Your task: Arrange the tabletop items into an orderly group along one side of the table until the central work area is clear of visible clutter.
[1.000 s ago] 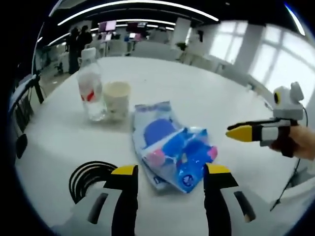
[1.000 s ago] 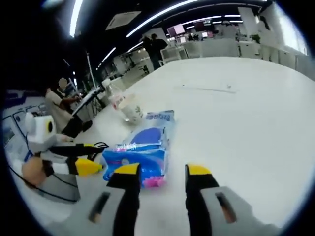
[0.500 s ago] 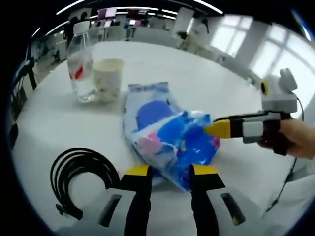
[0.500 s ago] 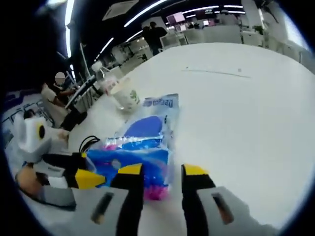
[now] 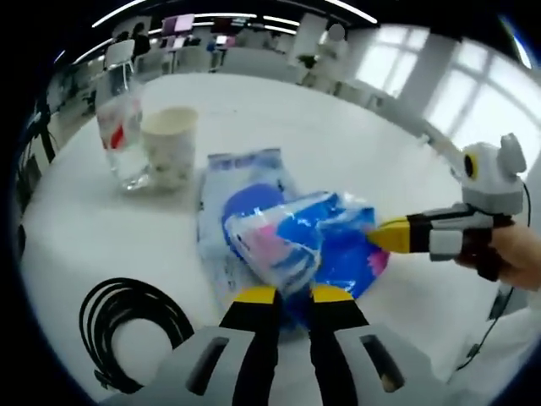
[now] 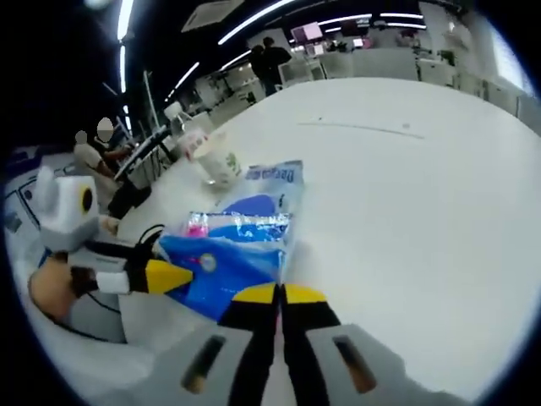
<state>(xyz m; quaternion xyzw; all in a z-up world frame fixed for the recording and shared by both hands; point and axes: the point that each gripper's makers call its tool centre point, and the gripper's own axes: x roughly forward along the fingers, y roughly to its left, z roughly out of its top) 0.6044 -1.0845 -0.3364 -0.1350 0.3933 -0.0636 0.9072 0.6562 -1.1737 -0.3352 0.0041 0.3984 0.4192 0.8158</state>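
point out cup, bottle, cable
cup (image 5: 168,145), left gripper view, on its side wall
bottle (image 5: 120,127), left gripper view, on its clear body by the red label
cable (image 5: 127,326), left gripper view, on the black coil

Desk (image 5: 338,152): smooth white surface, soft sheen under ceiling lights. Blue packet (image 5: 317,245): thin glossy plastic film, crinkled, catching highlights; second flat packet (image 5: 237,182) beneath it, same shiny film. Bottle (image 5: 118,127), upper left: clear plastic, red label. Cup (image 5: 169,145) beside it: matt paper, off-white. Cable coil (image 5: 135,326), lower left: black, smooth rubbery sheath. Jaws: matt black with yellow plastic tips.
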